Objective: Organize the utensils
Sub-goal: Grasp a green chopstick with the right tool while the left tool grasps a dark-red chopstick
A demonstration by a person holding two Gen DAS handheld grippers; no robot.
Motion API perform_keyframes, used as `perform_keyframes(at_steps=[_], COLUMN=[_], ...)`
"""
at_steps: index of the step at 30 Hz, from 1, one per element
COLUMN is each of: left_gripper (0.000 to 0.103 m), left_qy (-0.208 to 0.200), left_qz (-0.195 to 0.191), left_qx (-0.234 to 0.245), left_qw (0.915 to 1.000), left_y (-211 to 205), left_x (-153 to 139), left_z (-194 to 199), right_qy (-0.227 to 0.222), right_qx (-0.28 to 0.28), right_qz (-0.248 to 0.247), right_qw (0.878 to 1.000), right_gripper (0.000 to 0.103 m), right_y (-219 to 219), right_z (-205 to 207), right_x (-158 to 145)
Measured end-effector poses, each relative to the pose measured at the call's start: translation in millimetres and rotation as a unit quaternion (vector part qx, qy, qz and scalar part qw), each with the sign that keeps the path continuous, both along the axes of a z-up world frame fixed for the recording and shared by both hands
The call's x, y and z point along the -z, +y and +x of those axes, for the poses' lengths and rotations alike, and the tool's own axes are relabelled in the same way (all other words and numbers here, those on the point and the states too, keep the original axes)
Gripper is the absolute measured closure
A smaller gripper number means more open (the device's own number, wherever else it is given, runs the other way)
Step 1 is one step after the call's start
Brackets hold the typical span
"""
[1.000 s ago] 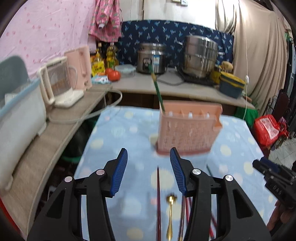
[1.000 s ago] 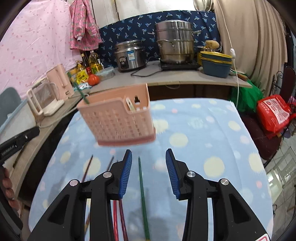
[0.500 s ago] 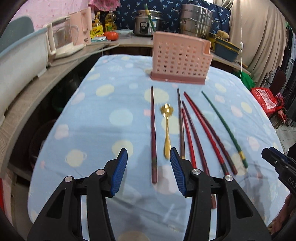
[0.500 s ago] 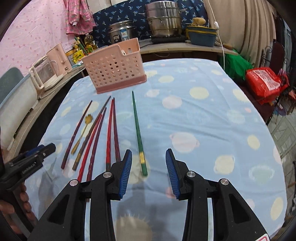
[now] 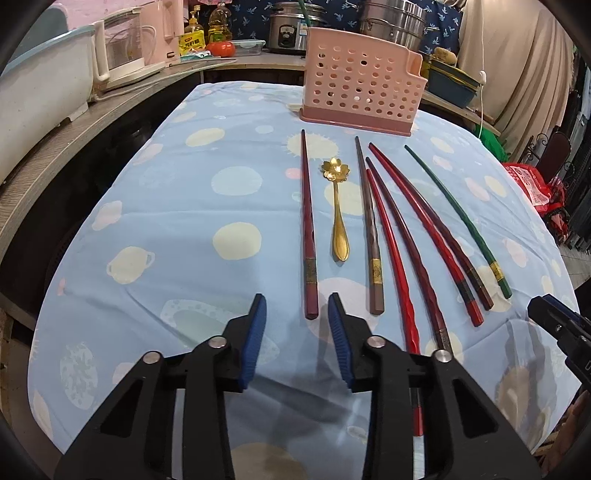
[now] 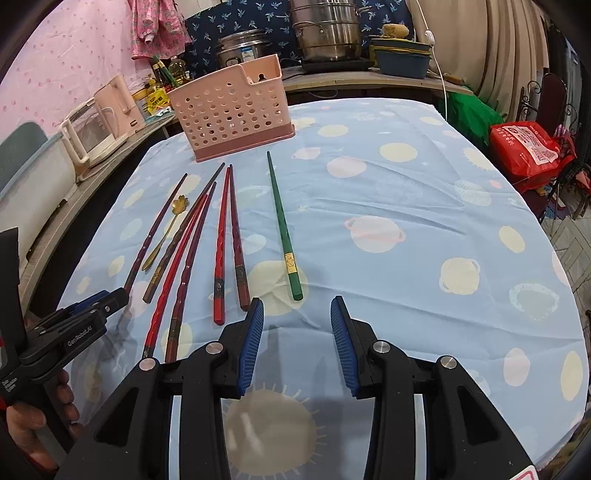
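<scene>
A pink perforated utensil basket (image 5: 360, 99) stands at the far end of the table; it also shows in the right wrist view (image 6: 231, 110). Several red, brown and dark chopsticks (image 5: 386, 236) lie side by side in front of it, with a gold flower-bowl spoon (image 5: 338, 218) and a green chopstick (image 5: 456, 218), also in the right wrist view (image 6: 284, 227). My left gripper (image 5: 297, 317) is open and empty, just short of the near end of the leftmost dark red chopstick (image 5: 307, 225). My right gripper (image 6: 297, 317) is open and empty, just short of the green chopstick's near end.
The table has a blue cloth (image 6: 406, 206) with pale dots. A side counter holds a pink kettle (image 5: 162, 33) and a white tub (image 5: 40, 92). The back counter holds a rice cooker (image 6: 240, 46) and steel pots (image 6: 325, 33). A red bag (image 6: 528, 151) sits at right.
Both grippers have pulled back from the basket toward the near end of the table and tilted down, so the row of chopsticks and the spoon is now in view. Both stay open.
</scene>
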State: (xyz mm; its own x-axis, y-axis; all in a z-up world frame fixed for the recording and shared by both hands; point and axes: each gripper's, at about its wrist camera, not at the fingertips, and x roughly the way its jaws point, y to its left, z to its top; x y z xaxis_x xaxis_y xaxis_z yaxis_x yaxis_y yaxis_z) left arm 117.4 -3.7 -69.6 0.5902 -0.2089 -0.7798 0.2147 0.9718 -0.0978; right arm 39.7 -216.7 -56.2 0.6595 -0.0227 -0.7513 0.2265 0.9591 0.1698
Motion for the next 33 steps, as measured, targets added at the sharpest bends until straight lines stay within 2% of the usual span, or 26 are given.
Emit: perform_keyframes(at_steps=[10, 15, 21, 33], left_gripper=[0.082, 0.096, 0.096, 0.096], left_qy=[-0.001, 0.002, 0.009, 0.016], left_qz=[-0.003, -0.005, -0.017, -0.030], left_qx=[-0.001, 0.003, 0.006, 0.005], left_qw=[1.0000, 1.0000, 0.9998, 0.9994], left_y=[-4, -6, -5, -2], left_x=[2, 3, 3, 4], left_z=[17, 20, 18, 18], right_qy=[0.004, 0.007, 0.006, 0.013], right_qx=[-0.004, -0.006, -0.012, -0.015], right_qz=[0.002, 0.005, 0.005, -0.010], right_qw=[1.000, 1.000, 1.000, 1.000], right_gripper=[0.066, 0.068, 0.082, 0.084], right_y=[0, -1, -3, -1], right_z=[10, 18, 29, 52], right_x=[3, 5, 5, 14])
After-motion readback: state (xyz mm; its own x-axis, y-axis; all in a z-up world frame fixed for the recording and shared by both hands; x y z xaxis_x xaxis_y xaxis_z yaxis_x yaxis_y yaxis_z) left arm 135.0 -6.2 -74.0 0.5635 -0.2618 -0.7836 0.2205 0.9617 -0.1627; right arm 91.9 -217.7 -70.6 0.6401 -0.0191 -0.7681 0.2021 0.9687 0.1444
